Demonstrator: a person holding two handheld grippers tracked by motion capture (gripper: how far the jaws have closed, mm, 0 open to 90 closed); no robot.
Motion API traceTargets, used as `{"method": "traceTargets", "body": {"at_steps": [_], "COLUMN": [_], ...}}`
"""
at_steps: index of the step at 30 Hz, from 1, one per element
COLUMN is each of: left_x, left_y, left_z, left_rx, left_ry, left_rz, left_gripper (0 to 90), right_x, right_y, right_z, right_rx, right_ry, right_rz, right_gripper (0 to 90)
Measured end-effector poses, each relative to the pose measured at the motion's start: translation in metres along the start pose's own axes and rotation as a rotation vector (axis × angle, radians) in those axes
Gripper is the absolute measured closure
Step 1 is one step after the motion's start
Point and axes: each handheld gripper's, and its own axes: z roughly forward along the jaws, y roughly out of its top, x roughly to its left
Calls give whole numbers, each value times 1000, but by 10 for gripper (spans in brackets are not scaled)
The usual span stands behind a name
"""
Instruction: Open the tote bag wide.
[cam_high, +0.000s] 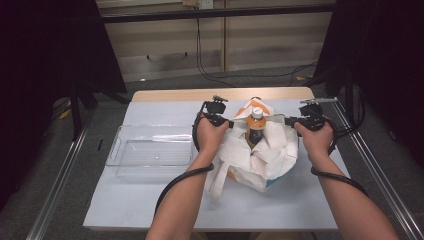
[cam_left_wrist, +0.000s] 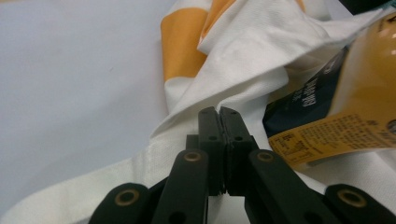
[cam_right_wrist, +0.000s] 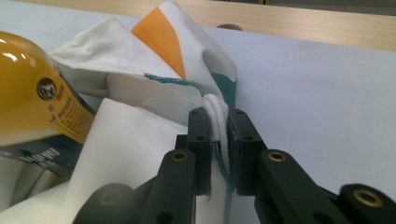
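Both grippers (cam_high: 231, 123) (cam_high: 287, 120) on bag (cam_high: 272, 150) edges

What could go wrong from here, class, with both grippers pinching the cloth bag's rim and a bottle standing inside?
1. The bottle stands loosely in the bag; pulling the rim unevenly may tip it over.
2. The right gripper clamps only a thin folded edge, which might slip free.
3. The left gripper also nips little cloth.

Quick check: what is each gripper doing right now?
Left gripper: shut on the white bag fabric.
Right gripper: shut on the bag's rim.
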Motion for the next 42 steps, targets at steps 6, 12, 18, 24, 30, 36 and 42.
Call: {"method": "traceTargets", "body": {"at_steps": [6, 12, 18, 24, 30, 36, 42], "left_x": [2, 1, 3, 3, 3, 3, 2], "left_y": [-8, -10, -11, -16, -18, -18, -15], "left_z": [6, 8, 10, 14, 16, 13, 5], "left_rx": [9, 2, 18, 11, 24, 4, -3], "left_ry": [4, 3, 5, 5, 5, -9, -34], "left_rz": [4, 0, 2, -17, -23, -47, -47], "left_gripper": [890, 889, 888, 888, 888, 877, 784], "right_x": [-3, -4, -5, -5, -3, -2, -2], "right_y": [-9, -17, -22, -27, -31, -31, -29], "right_z": [7, 13, 16, 19, 24, 21, 17], "right_rx": [20, 30, 41, 44, 82, 65, 39], "right_ry": [1, 2, 0, -1, -6, -5, 2], "right_rz": [-1, 10, 22, 19, 7, -5, -3], "right_gripper": [820, 820, 819, 820, 822, 818, 796]}}
